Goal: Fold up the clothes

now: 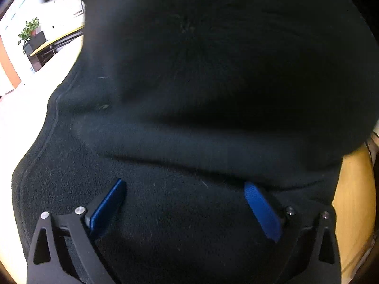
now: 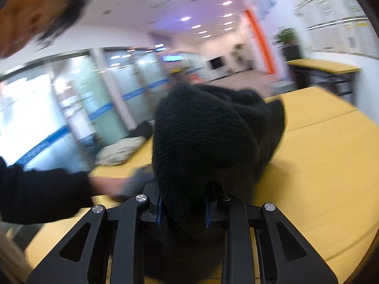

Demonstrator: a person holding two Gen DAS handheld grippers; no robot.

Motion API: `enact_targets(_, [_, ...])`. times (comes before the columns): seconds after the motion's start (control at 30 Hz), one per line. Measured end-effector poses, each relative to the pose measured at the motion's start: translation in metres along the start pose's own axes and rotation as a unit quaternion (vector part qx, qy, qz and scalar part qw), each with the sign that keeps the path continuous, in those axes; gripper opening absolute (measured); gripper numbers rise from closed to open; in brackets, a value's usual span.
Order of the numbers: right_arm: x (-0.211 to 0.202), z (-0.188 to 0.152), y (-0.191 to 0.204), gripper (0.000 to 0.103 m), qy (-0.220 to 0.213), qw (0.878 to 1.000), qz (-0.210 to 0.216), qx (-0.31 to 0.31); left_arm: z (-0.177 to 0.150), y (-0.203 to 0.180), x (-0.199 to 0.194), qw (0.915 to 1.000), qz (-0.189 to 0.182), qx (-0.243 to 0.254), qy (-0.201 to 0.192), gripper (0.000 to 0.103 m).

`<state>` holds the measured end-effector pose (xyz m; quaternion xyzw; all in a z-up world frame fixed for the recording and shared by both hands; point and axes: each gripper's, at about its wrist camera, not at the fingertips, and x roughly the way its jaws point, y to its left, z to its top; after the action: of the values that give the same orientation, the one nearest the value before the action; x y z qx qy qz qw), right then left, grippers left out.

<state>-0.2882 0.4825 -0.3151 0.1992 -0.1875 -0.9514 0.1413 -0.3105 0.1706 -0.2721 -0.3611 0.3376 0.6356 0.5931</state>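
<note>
While the right claw (image 2: 183,209) is clamped on a bunched fold of the black fleece garment (image 2: 213,137), the cloth rises in a soft, nubby mound above the yellow surface (image 2: 327,156). The left claw (image 1: 184,207) stands wide apart, its blue pads (image 1: 107,204) lying against the same dark fleece (image 1: 201,94), which fills nearly that whole view, with a stitched seam (image 1: 51,127) along its left edge.

Left wrist view looks along its tongs (image 1: 184,209), pressed close against the fleece (image 1: 189,94). Right wrist view faces across the bench (image 2: 319,153), sharing that fleece (image 2: 208,137).
</note>
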Motion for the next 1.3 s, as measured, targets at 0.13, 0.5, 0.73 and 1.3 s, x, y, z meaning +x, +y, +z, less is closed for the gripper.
enact_targets(0.13, [-0.005, -0.012, -0.023, 0.023, 0.0, 0.998, 0.006, 0.066, -0.004, -0.002, -0.009, 0.9999, 0.013, -0.002, -0.006, 0.099])
enact_targets(0.5, [0.008, 0.014, -0.005, 0.024, -0.019, 0.993, 0.103, 0.055, 0.011, -0.01, 0.007, 0.9979, -0.015, -0.056, -0.03, 0.102])
enact_targets(0.73, [0.013, 0.004, -0.001, 0.023, 0.009, 0.994, 0.109, 0.029, -0.032, -0.004, -0.033, 0.9935, 0.008, -0.086, -0.073, 0.094])
enact_targets(1.3, [0.091, -0.093, 0.089, 0.025, 0.165, 0.935, 0.23, -0.214, -0.146, 0.005, -0.157, 0.9865, 0.085, -0.12, -0.071, 0.094])
